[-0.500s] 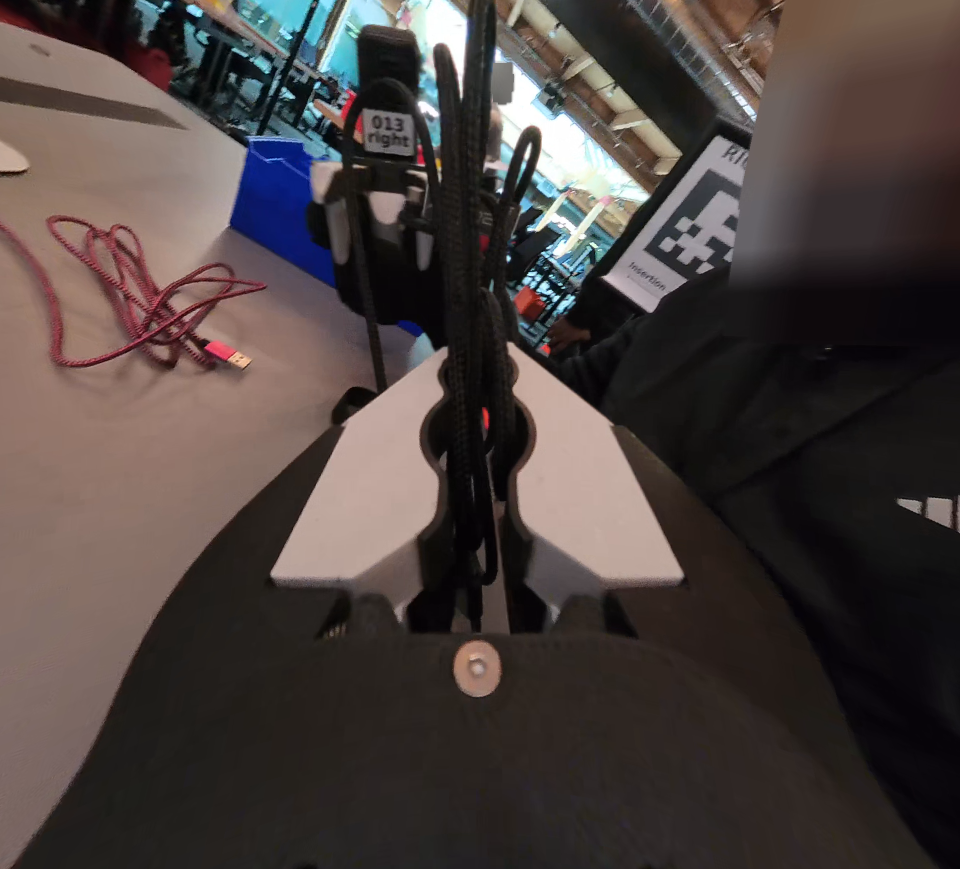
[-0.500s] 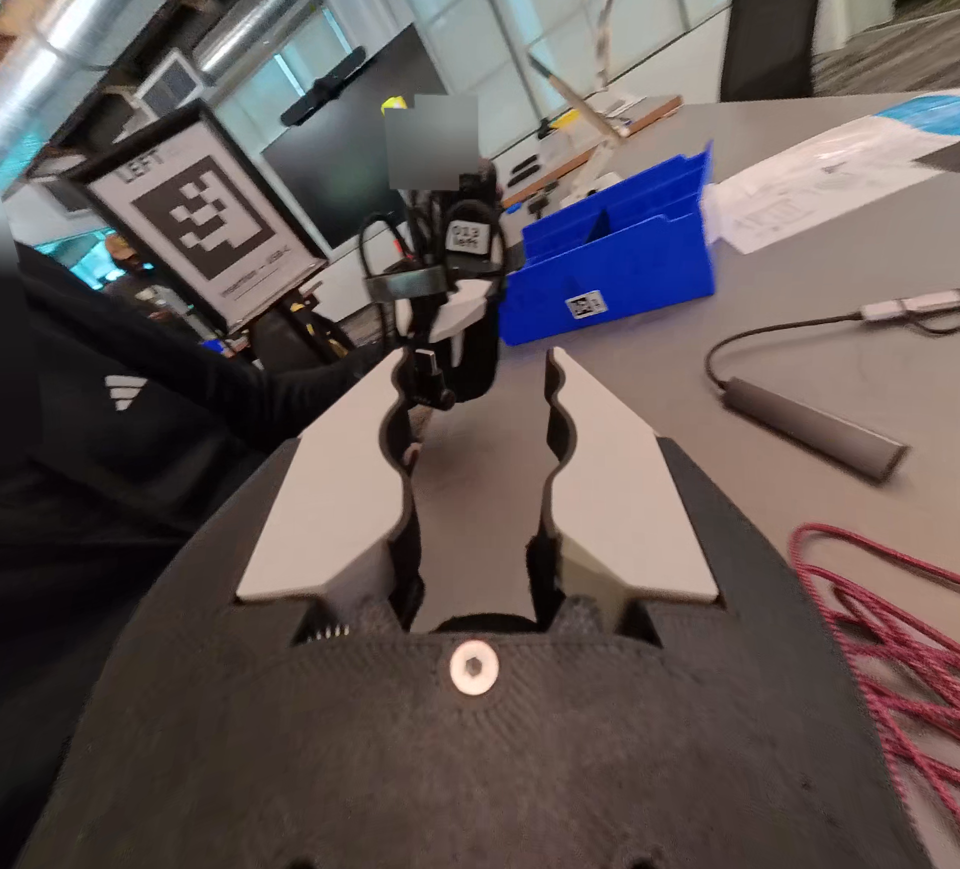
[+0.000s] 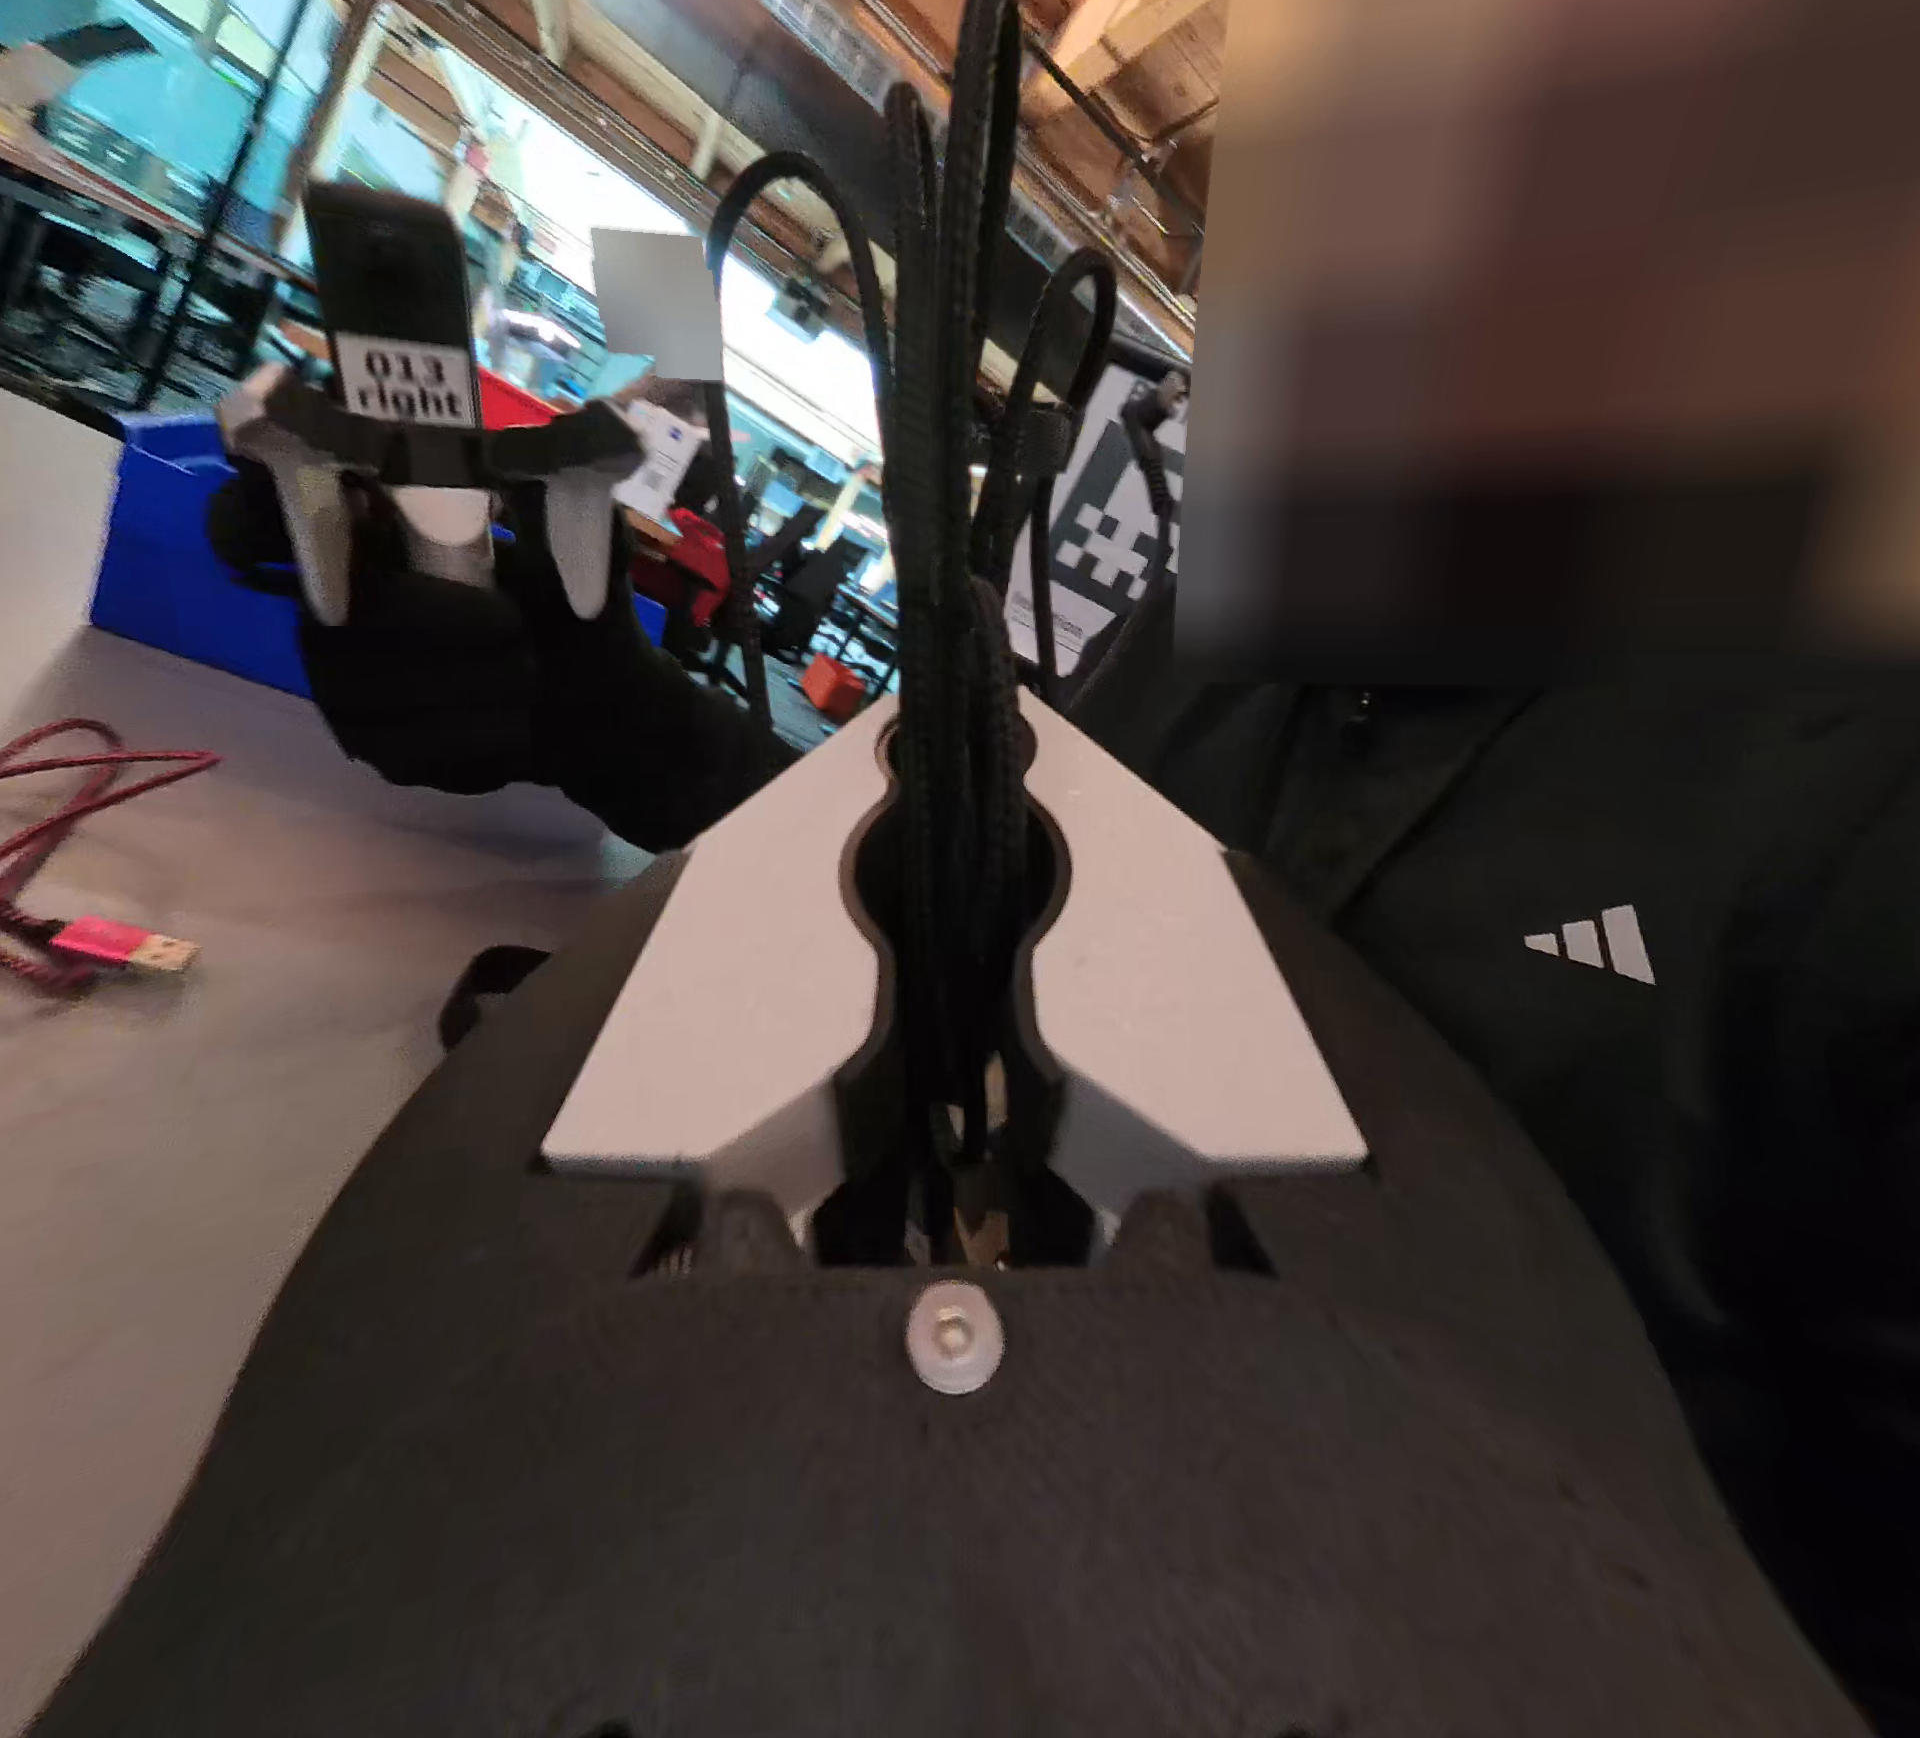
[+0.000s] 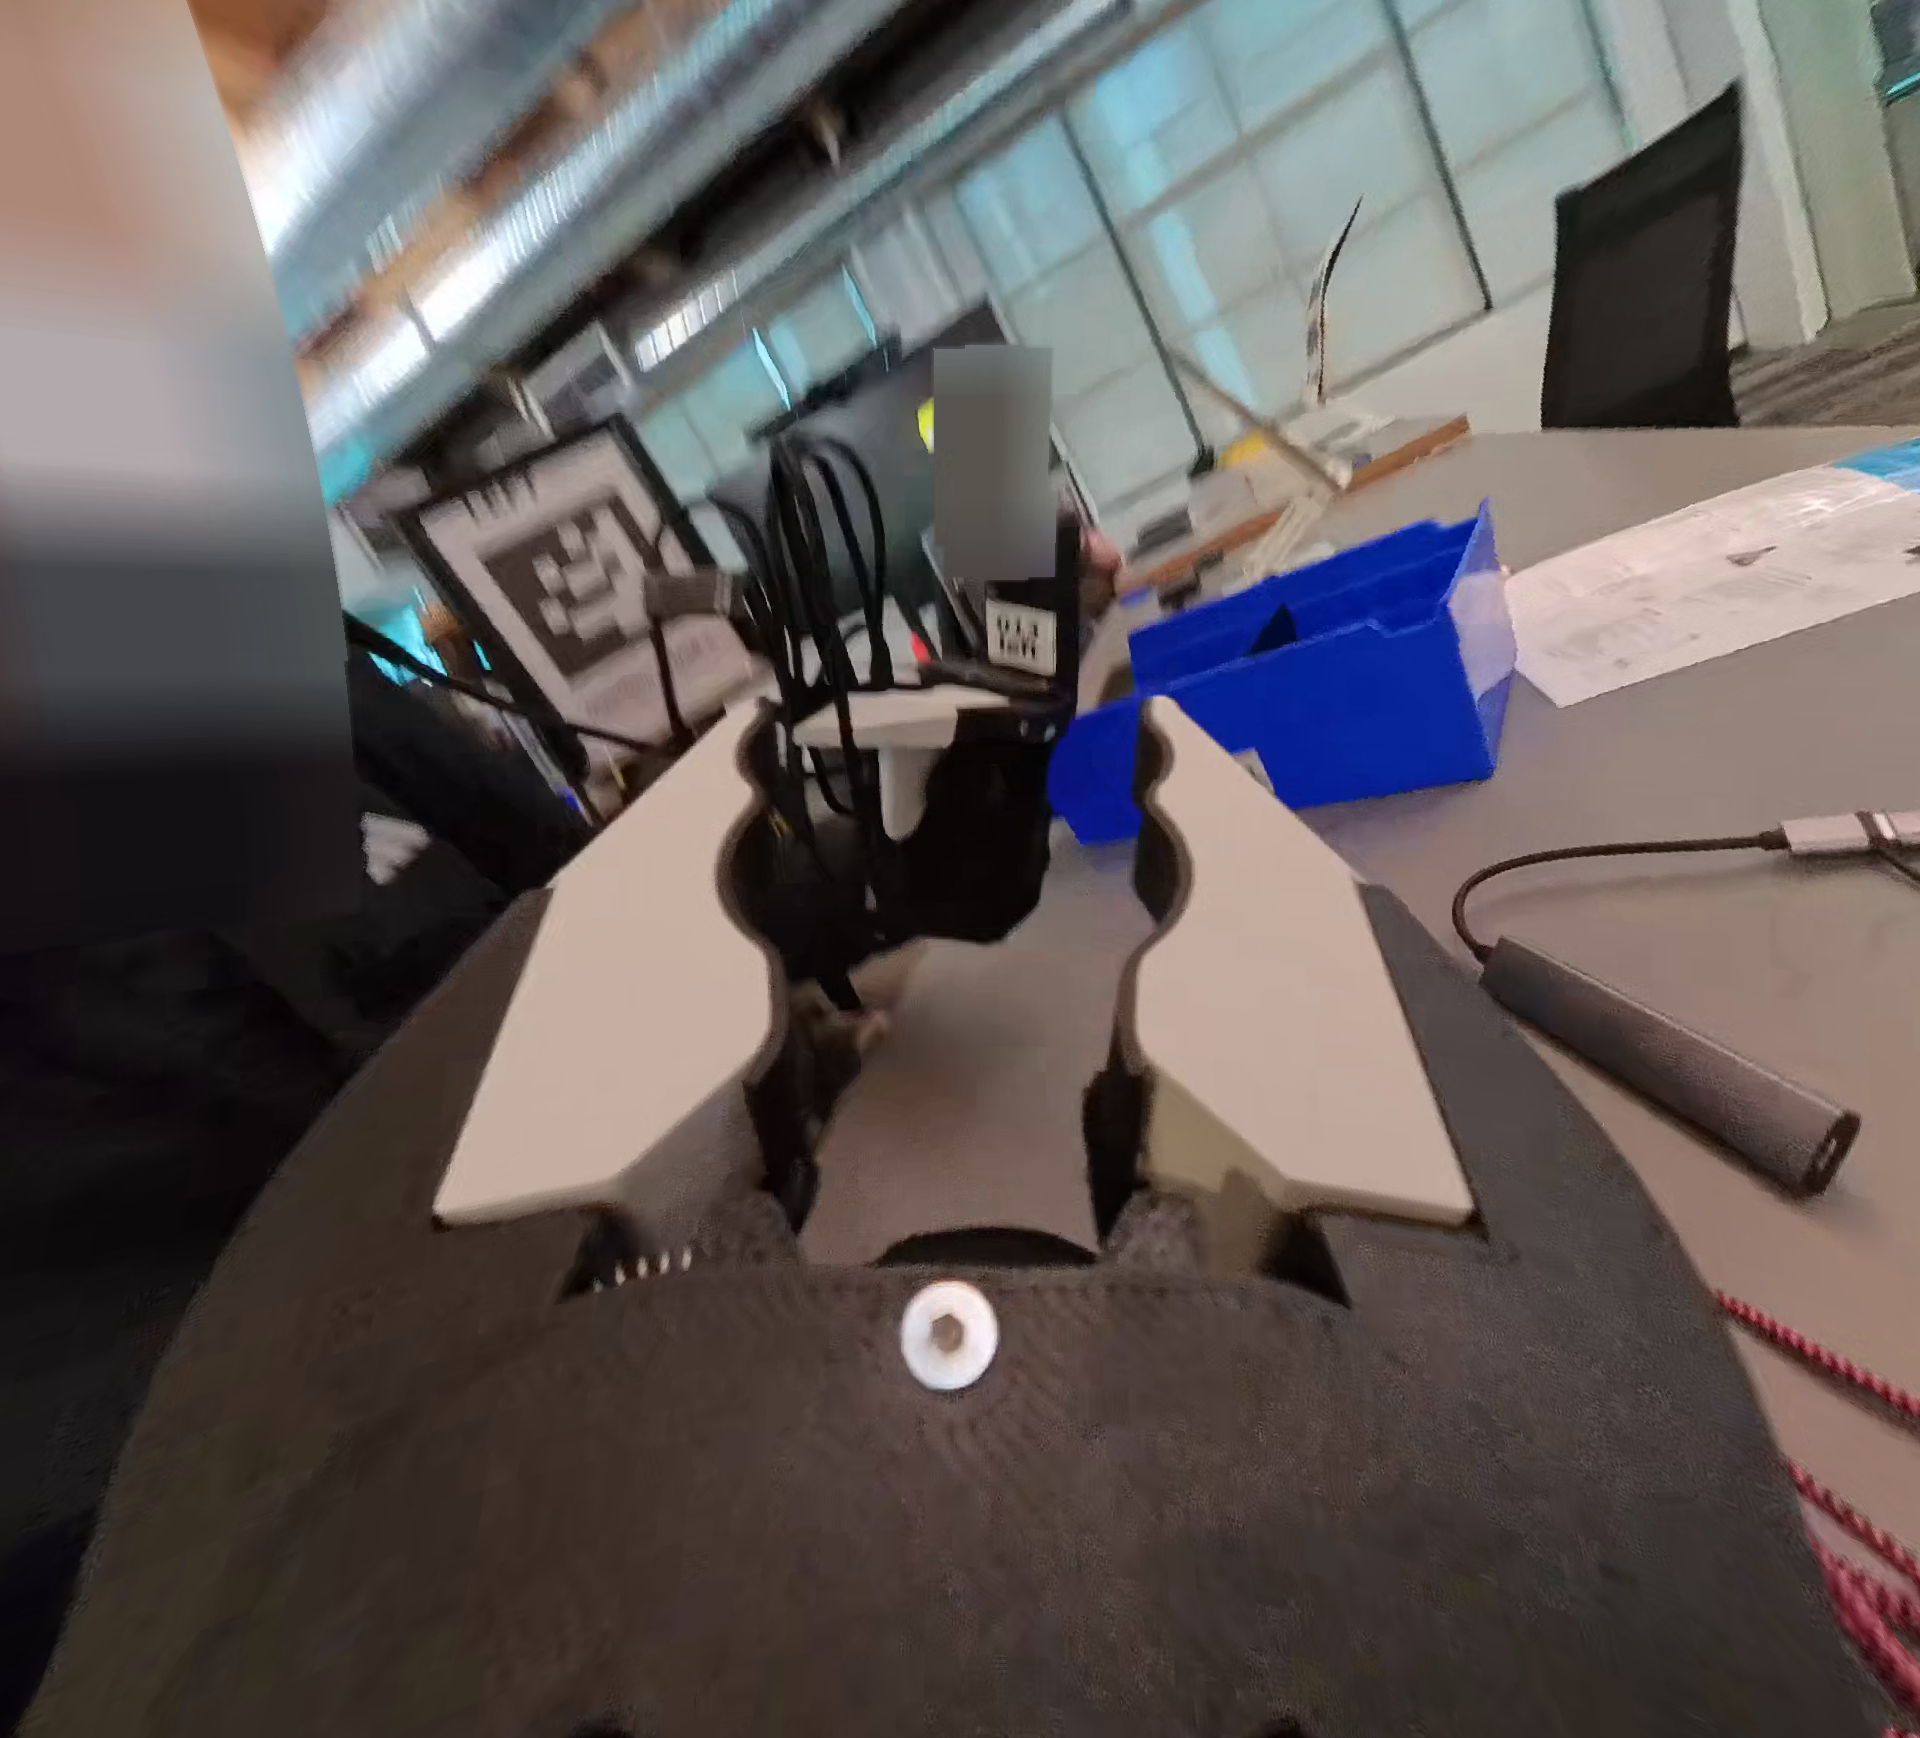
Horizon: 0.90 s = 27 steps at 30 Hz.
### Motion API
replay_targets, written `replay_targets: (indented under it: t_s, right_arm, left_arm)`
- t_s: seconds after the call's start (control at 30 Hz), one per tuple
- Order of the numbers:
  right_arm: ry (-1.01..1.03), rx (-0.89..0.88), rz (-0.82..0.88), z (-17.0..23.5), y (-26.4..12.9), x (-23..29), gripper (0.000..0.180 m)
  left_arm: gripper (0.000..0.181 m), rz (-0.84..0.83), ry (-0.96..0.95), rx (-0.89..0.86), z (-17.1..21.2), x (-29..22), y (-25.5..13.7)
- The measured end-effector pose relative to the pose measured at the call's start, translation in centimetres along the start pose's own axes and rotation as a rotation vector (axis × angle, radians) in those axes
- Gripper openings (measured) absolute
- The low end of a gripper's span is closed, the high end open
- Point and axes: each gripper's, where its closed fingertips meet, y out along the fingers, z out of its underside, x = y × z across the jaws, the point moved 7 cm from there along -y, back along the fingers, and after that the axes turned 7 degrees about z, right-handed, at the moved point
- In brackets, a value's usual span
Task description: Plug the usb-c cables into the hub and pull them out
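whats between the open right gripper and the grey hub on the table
Only bare grey table, in the right wrist view: the right hand-held gripper is open and empty, the hub lying off to its right.

A white label with writing sits on the far tool. A black-and-white square-code sign stands behind. A white stripe logo marks the black jacket.

Black braided cable bundle upright, grey hub flat on table
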Motion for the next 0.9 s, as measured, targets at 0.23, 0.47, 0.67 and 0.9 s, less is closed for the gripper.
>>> replay_targets:
  t_s: [0.23, 0.47, 0.67, 0.9]
  right_arm:
    - [-0.199, 0.228, -0.246, 2.9, 7.5, 4.9, 0.096]
    - [-0.148, 0.211, -0.336, 3.8, 8.6, 4.6, 0.021]
    - [-0.007, 0.062, -0.301, 2.7, 6.8, 1.9, 0.001]
    - [0.048, 0.033, -0.246, 2.2, 5.8, 0.3, 0.001]
  left_arm:
    - [0.012, 0.077, -0.131, 0.073, 2.1, 2.7, 2.7]
    - [0.021, 0.076, -0.354, 0.129, 3.5, 4.7, 3.2]
    - [0.042, -0.198, -0.269, 0.078, 1.4, 5.8, 0.7]
    - [0.023, -0.473, -0.027, 0.179, -0.9, 4.4, -0.7]
